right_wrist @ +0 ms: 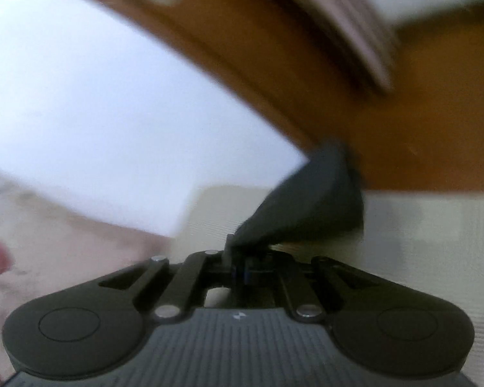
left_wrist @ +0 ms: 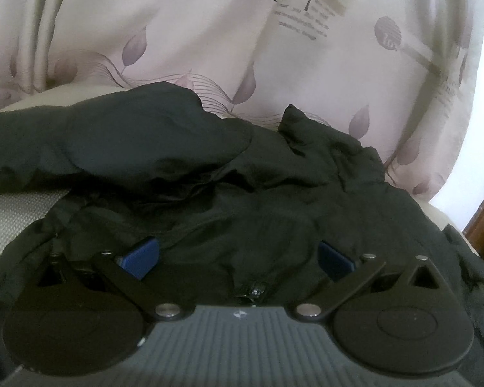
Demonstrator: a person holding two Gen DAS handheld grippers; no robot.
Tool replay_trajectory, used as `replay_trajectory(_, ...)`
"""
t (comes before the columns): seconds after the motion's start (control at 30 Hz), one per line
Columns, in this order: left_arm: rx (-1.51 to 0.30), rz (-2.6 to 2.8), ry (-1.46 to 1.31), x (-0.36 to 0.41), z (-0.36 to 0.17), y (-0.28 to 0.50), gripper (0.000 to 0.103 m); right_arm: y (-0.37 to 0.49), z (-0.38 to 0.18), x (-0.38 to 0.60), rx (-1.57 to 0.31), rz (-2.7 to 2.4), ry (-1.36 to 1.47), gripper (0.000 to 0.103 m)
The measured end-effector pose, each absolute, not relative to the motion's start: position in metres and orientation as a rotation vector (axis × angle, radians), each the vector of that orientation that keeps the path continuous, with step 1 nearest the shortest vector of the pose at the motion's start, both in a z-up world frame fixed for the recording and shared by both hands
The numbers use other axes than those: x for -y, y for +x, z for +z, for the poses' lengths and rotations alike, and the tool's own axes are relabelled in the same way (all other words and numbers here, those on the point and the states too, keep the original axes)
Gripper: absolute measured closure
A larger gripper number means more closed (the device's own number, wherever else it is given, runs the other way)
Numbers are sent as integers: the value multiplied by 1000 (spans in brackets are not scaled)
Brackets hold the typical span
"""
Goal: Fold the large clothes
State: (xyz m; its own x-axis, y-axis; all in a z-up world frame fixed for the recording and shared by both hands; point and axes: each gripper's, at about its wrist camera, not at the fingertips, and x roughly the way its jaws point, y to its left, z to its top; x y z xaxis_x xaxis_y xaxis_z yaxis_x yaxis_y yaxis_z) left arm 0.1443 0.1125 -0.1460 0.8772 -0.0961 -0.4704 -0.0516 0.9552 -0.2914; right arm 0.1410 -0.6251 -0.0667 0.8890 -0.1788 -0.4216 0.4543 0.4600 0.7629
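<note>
Leaf-print curtain (left_wrist: 209,32) behind, pale woven bed surface (left_wrist: 13,219) below. From the left wrist, the black jacket (left_wrist: 190,167) lies crumpled straight ahead, running side to side; the left gripper (left_wrist: 238,258) sits spread wide on it, gripping nothing. Right wrist view's blurry: the right gripper (right_wrist: 238,258) is clamped on a dark jacket flap (right_wrist: 306,203) rising up-right, so it leads.

The jacket (left_wrist: 209,174) is black, thin and crumpled, lying spread flat just ahead of and under the left tongs (left_wrist: 238,258), whose wide-apart blue fingers (left_wrist: 142,258) rest on its cloth. Its hood lies bunched ahead and to the left, a zip pull shows between the fingers, and a stiff corner sticks up ahead to the right. A dark flap of it (right_wrist: 309,203) rises up and rightward from the pinched-together right tongs (right_wrist: 238,258), blurred.
</note>
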Motion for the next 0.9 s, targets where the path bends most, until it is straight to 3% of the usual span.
replay_trajectory(0.2, -472, -59, -387, -125, -148, 140, 0, 193, 36, 530, -214, -135, 848, 99)
replay_trajectory(0.37, -439, -82, -468, -136, -149, 137, 0, 234, 63, 428, -208, 123, 802, 99)
replay_trajectory(0.53, -437, -85, -477, -137, -149, 136, 0, 274, 45, 319, -315, 325, 778, 99)
replay_trajectory(0.9, -431, -95, -506, -142, -149, 135, 0, 302, -66, 143, -594, 418, 594, 99)
